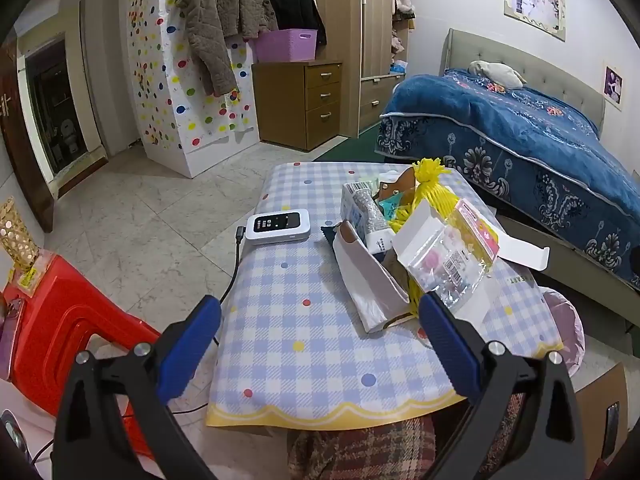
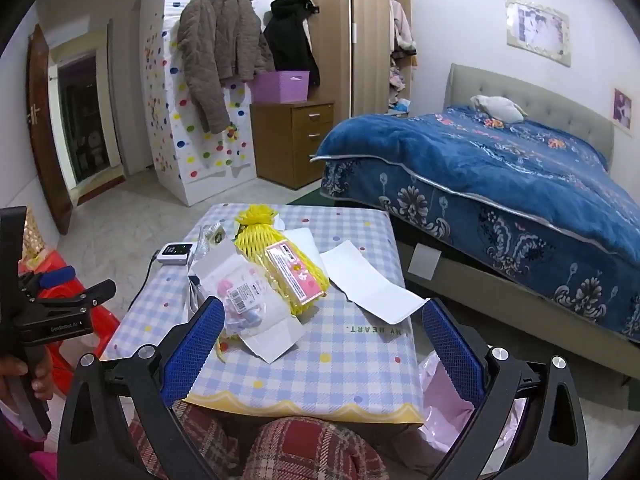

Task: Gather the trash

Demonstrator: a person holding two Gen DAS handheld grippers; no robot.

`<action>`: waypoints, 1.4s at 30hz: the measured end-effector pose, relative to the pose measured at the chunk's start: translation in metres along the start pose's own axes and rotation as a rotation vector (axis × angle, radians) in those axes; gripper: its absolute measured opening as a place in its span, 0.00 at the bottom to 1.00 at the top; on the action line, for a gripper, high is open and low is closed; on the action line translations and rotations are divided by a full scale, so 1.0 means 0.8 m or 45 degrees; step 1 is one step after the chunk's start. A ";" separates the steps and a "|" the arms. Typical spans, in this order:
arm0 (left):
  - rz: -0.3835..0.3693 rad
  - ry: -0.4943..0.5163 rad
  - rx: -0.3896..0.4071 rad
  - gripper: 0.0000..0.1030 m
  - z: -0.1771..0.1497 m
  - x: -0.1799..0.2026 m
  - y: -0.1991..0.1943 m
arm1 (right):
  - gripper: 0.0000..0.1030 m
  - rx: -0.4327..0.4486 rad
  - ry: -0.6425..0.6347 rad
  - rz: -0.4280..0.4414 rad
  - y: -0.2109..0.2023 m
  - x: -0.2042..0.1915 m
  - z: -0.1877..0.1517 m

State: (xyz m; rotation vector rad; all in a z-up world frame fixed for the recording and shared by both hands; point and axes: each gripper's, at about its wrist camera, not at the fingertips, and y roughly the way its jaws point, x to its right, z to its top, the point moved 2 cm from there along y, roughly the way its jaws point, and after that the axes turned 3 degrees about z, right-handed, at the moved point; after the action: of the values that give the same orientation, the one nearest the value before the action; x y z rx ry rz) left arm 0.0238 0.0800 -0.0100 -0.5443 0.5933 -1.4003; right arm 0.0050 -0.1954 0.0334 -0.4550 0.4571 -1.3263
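Lying heaped on the checked table (image 2: 340,364): trash, gathered toward the left half of the top as seen from the right wrist. Stretching longest in the heap, a yellow foam net (image 2: 280,264), its long axis running from the tufted, tied end at the far side down toward the near right; tuft pointing away toward the wardrobe. Resting along the net and sharing its axis, a pink box (image 2: 294,274). Sitting just in front of these, a clear packet (image 2: 244,300) with a barcode label, lying on an opened white carton (image 2: 276,336) whose flap is pointing toward the near edge. Spreading flat to the right of the net, a white sheet (image 2: 372,280), long axis slanting from far left to near right. Showing in the left-wrist view, the same net (image 1: 434,196) standing behind the packet (image 1: 448,268), with a white bottle (image 1: 374,220) tilting among the wrappers and a torn white wrapper (image 1: 368,280) slanting toward the near edge.

Lying apart on the far left of the table, a small white device (image 1: 278,226) with a cable trailing off the edge.

Hovering over the near edge, left gripper (image 1: 320,344) spread wide, gripping nothing. Hanging likewise, right gripper (image 2: 324,352) released, pads well apart and bare.

Waiting beside the table at the right, a pink-lined bin (image 2: 452,400). Standing to the left, a red stool (image 1: 68,320); filling the right, a bed (image 2: 500,184).
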 end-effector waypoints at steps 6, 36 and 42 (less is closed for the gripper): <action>0.001 -0.002 -0.003 0.93 0.000 0.000 0.000 | 0.95 -0.001 0.002 -0.001 -0.001 0.002 0.000; 0.003 -0.004 -0.010 0.93 -0.002 0.002 0.001 | 0.95 0.000 0.002 0.001 -0.001 0.002 -0.004; 0.002 -0.004 -0.011 0.93 -0.002 0.002 0.001 | 0.95 -0.001 0.001 0.001 -0.001 0.002 -0.004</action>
State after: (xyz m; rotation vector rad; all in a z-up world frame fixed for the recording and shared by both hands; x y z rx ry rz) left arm 0.0234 0.0785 -0.0121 -0.5527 0.5977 -1.3959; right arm 0.0030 -0.1971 0.0307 -0.4549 0.4584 -1.3261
